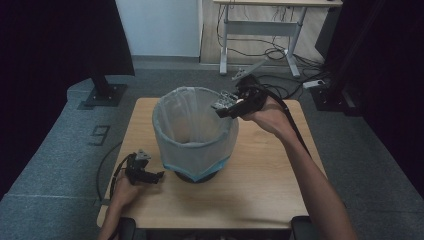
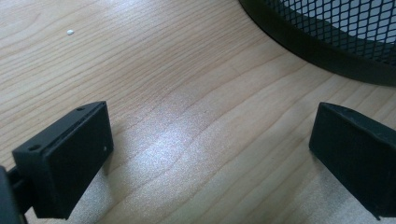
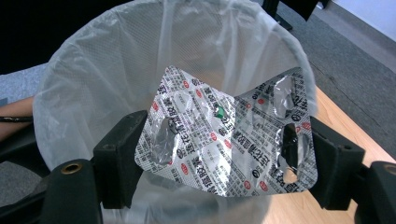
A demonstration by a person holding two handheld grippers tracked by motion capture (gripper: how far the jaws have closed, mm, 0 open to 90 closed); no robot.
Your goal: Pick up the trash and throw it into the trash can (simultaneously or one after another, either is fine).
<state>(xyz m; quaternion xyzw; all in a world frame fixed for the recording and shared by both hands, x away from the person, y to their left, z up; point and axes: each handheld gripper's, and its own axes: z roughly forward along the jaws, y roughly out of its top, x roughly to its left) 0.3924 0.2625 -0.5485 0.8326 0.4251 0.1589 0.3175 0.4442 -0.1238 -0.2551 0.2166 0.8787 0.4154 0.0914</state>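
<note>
Right now your right tool (image 3: 219,154) pinches a spent foil blister pack (image 3: 229,144) by its two short ends, jaws partly closed, above the bag-lined mesh bin (image 1: 195,131), whose mouth lies directly below it; your left tool (image 2: 210,158) rests wide open and empty on the desk (image 2: 154,70)

1. We see a silver foil blister pack (image 3: 224,149), printed with red and black characters, bent down its middle, several pockets torn open, perhaps one green capsule left.
2. We see it over the open mouth of a bin lined with a white bag (image 1: 192,131).
</note>
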